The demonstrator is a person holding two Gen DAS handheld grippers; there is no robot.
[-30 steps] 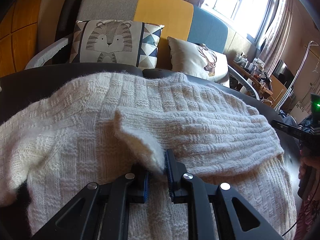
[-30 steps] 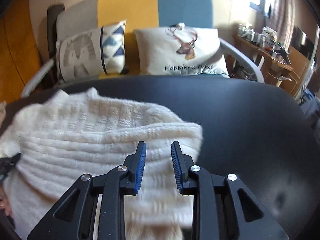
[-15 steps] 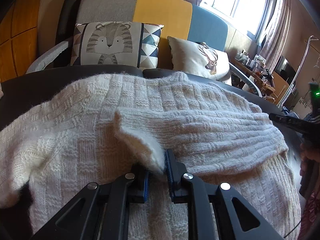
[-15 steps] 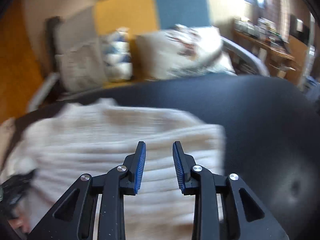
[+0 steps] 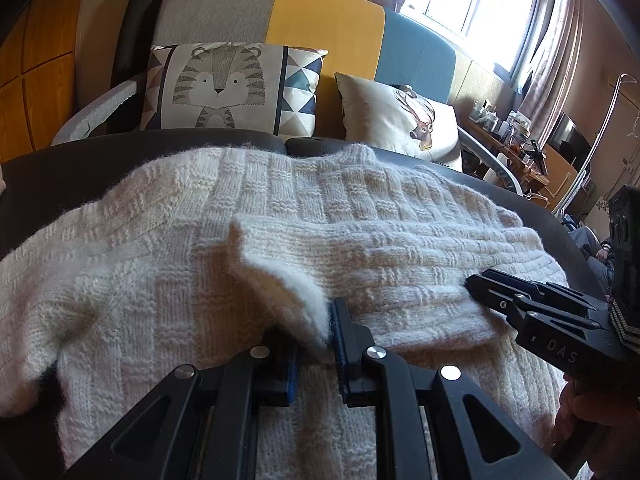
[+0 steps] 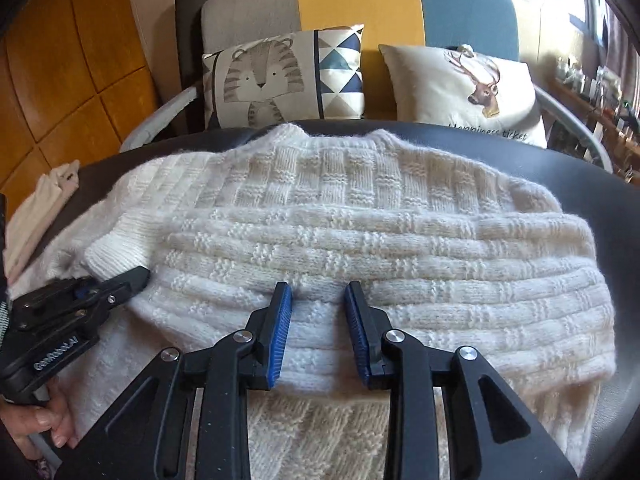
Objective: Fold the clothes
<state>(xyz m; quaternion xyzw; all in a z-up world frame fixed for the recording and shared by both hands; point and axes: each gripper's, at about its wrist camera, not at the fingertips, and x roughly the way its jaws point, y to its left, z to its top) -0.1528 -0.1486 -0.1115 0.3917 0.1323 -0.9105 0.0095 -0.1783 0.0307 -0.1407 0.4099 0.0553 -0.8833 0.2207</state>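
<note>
One cream knit sweater (image 6: pixel 360 240), sleeve folded across.

Sweater (image 6: pixel 360 216): cream knit, sleeve folded across, on the dark worktop (image 6: pixel 624 216).
Right gripper (image 6: pixel 318 332): jaws apart over the sleeve.
Left gripper (image 6: pixel 120 280): pinching the cuff.
Behind: two cushions.

Fuzzy cream knit wool on the sweater (image 6: pixel 360 216), ribbed and basket-textured; matt black plastic on the left gripper (image 5: pixel 316 344) with ridged blue rubber pads (image 6: pixel 282 332); smooth dark matt table (image 6: pixel 624 208); printed cloth on the cushion (image 6: pixel 280 76) at 12 o'clock
</note>
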